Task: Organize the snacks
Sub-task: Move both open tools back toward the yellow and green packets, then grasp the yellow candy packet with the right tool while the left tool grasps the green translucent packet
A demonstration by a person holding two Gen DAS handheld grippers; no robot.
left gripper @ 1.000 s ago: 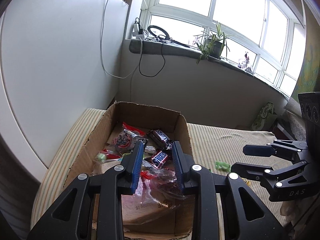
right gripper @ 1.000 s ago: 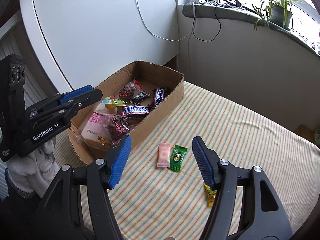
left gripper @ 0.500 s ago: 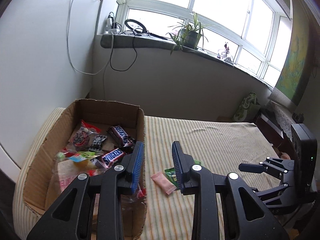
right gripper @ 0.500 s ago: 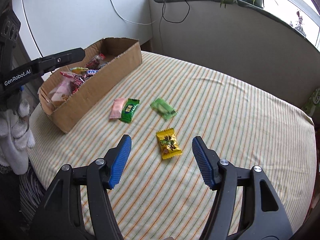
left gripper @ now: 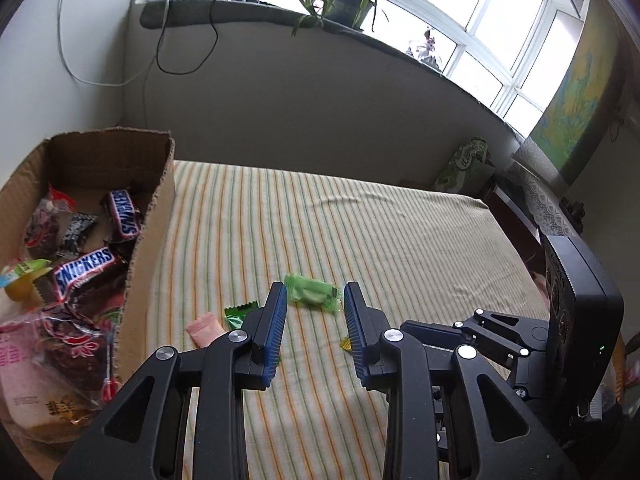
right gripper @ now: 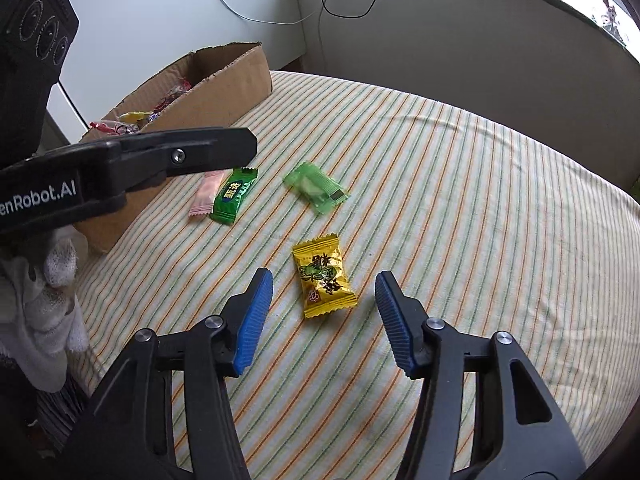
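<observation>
Left to right: cardboard box point(right gripper: 224, 80) holding bagged snacks and chocolate bars; pink sachet point(right gripper: 208, 192) touching dark green sachet point(right gripper: 234, 196); light green sachet point(right gripper: 316, 188); yellow sachet point(right gripper: 324, 278) nearest, all loose on the striped cloth point(right gripper: 480, 200). Left gripper point(left gripper: 314, 324), fingers apart and empty, aims at the light green sachet; right gripper point(right gripper: 324, 320), fingers wide and empty, brackets the yellow one. Likely failures: a flat wrapper slipping from the pads, cloth being pinched, the two grippers colliding. Only the left view shows the box contents point(left gripper: 84, 268); only the right shows the yellow sachet whole.
</observation>
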